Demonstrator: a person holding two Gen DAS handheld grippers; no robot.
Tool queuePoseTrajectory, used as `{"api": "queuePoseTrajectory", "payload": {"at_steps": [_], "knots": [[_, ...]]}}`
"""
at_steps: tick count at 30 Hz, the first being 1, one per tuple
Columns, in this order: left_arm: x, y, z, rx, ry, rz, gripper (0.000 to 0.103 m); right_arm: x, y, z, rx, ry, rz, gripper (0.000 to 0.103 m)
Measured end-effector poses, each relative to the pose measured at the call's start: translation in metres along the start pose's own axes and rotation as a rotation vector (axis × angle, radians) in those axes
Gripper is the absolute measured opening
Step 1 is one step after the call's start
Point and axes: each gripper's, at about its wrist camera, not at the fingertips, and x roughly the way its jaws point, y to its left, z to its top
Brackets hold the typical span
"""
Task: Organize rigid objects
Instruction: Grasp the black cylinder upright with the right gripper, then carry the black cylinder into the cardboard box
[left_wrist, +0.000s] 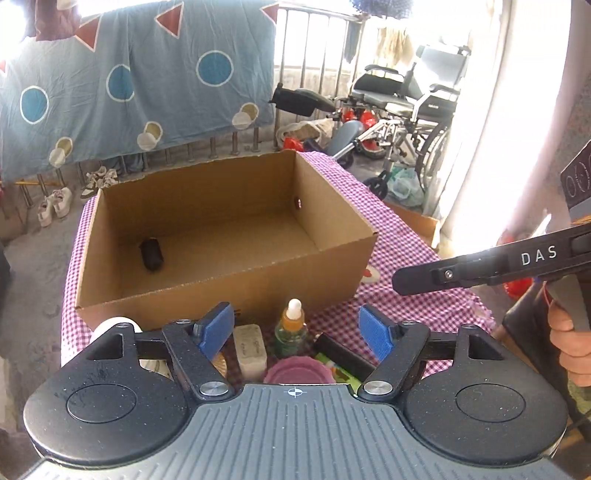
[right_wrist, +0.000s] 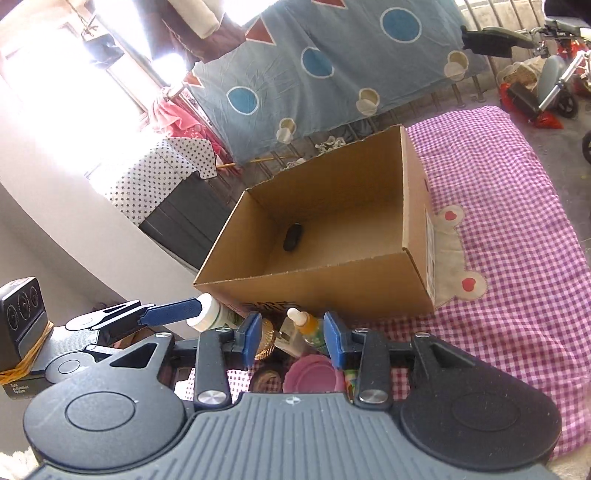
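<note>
Cardboard box (left_wrist: 229, 236) sits open on the checked cloth (right_wrist: 517, 221) with one dark object (left_wrist: 151, 254) already on its floor, while the dropper bottle (left_wrist: 291, 325), soap bar (left_wrist: 250, 347) and pink lid (left_wrist: 299, 371) crowd just before its near wall. Both the left gripper (left_wrist: 291, 328) and right gripper (right_wrist: 291, 334) stand released and hold nothing. Packed this tight, closing on one item could likely tip the upright bottle or nudge its neighbours, and the two grippers may clash

One cardboard box (left_wrist: 229, 280), one dark object (left_wrist: 152, 253) inside, one dropper bottle (left_wrist: 291, 325), one pink lid (left_wrist: 297, 373).
</note>
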Motion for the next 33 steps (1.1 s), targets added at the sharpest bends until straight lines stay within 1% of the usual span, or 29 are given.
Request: {"api": "queuePoseTrajectory", "payload": {"at_steps": [2,4,5,6,7,10,11,12,13,15,17,21,25,28,30,33], "knots": [[0.015,-0.013,-0.013,0.017,0.015,-0.023,0.071,0.011,-0.007,-0.018,-0.023,0.023,-0.054,0.039],[0.034,-0.028,-0.025,0.040,0.034,-0.018,0.068,0.029,-0.010,-0.034,-0.048,0.055,-0.124,0.039],[0.044,-0.033,-0.029,0.051,0.057,-0.019,0.061,0.035,-0.012,-0.036,-0.055,0.064,-0.135,0.039],[0.051,-0.037,-0.033,0.055,0.077,-0.024,0.057,0.041,-0.016,-0.040,-0.065,0.077,-0.148,0.036],[0.062,-0.041,-0.036,0.049,0.105,-0.038,0.057,0.048,-0.016,-0.041,-0.078,0.090,-0.158,0.035],[0.078,-0.046,-0.043,0.036,0.156,-0.057,0.047,0.064,-0.022,-0.046,-0.109,0.126,-0.169,0.033],[0.082,-0.047,-0.043,0.035,0.165,-0.060,0.042,0.070,-0.025,-0.045,-0.115,0.140,-0.170,0.032],[0.084,-0.048,-0.047,0.033,0.172,-0.063,0.039,0.075,-0.026,-0.044,-0.118,0.150,-0.168,0.030],[0.086,-0.047,-0.047,0.030,0.176,-0.066,0.038,0.083,-0.027,-0.043,-0.123,0.169,-0.162,0.026],[0.094,-0.049,-0.046,0.034,0.185,-0.069,0.035,0.093,-0.029,-0.041,-0.129,0.194,-0.153,0.023],[0.097,-0.048,-0.047,0.035,0.192,-0.070,0.035,0.100,-0.030,-0.039,-0.130,0.211,-0.138,0.023],[0.101,-0.047,-0.045,0.030,0.200,-0.084,0.036,0.098,-0.034,-0.037,-0.105,0.211,-0.138,0.023],[0.106,-0.052,-0.041,0.041,0.208,-0.104,0.038,0.086,-0.052,-0.038,-0.003,0.195,-0.137,0.023],[0.111,-0.059,-0.040,0.068,0.218,-0.122,0.044,0.073,-0.066,-0.045,0.079,0.182,-0.129,0.023],[0.115,-0.066,-0.039,0.086,0.236,-0.137,0.049,0.066,-0.072,-0.049,0.115,0.173,-0.126,0.023],[0.126,-0.076,-0.041,0.109,0.278,-0.143,0.050,0.057,-0.078,-0.054,0.161,0.158,-0.121,0.023]]}}
